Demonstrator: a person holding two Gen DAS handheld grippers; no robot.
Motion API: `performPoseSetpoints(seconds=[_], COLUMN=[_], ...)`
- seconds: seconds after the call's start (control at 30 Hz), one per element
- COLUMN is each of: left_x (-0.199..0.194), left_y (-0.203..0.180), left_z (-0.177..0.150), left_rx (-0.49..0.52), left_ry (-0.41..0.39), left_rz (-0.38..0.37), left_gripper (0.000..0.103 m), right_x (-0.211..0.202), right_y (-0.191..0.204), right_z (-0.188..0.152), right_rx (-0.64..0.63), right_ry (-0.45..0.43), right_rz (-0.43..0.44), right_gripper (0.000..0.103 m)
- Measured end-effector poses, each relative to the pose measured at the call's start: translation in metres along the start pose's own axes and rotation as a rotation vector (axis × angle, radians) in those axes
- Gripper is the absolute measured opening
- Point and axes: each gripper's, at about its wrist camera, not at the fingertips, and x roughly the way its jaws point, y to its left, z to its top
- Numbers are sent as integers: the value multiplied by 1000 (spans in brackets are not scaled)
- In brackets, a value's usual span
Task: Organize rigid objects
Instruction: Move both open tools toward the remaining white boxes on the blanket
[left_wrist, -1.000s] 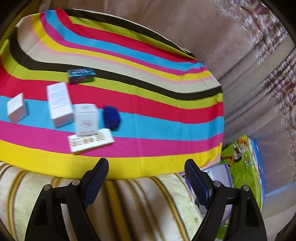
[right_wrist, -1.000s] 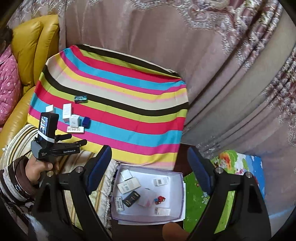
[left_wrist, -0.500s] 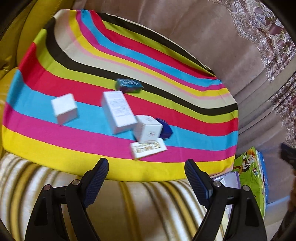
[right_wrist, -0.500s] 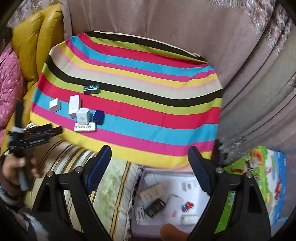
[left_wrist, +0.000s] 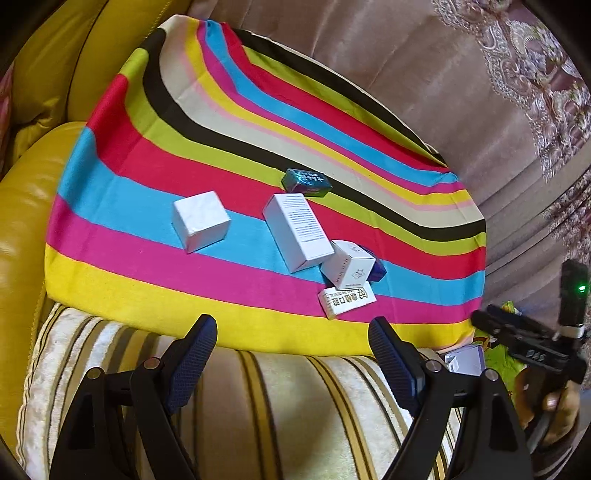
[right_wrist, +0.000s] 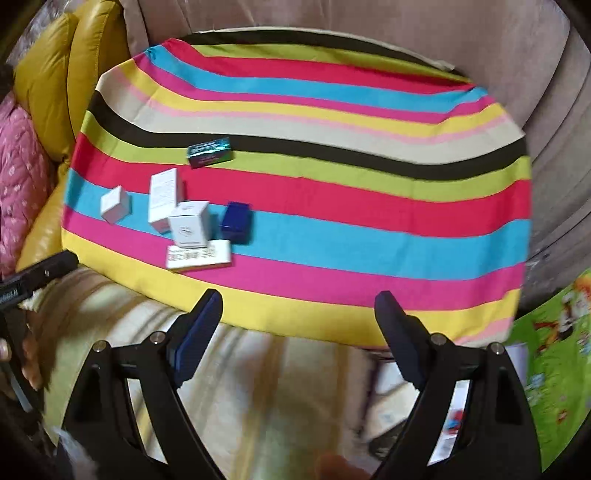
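Matt woven striped cloth (left_wrist: 258, 184) covers the bench; the white boxes (left_wrist: 201, 225) look like smooth cardboard, the teal box (left_wrist: 306, 181) glittery, the yellow sofa (left_wrist: 22, 206) glossy leather.

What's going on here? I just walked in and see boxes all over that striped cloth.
A person holds a gripper in each hand over a striped cloth. Both the left gripper and right gripper are open and empty. Six small boxes lie untouched on the cloth: a white cube, a tall white box, a teal box and three clustered by the near edge.
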Motion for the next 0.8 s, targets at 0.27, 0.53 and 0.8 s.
performPoseSetpoints(seconds=[0.27,0.53,0.8], left_x=[0,7,11], left_y=[16,24,31], left_z=[6,14,19], left_rx=[-7,-1,-15], left_ry=[7,29,38], left_rz=[39,78,94], left_gripper=[85,85,85], right_x=[33,65,90], right_y=[30,59,83], right_z=[4,9,21], right_rx=[48,56,12], right_ry=[31,81,63], right_rz=[79,121,134], right_gripper=[86,86,86])
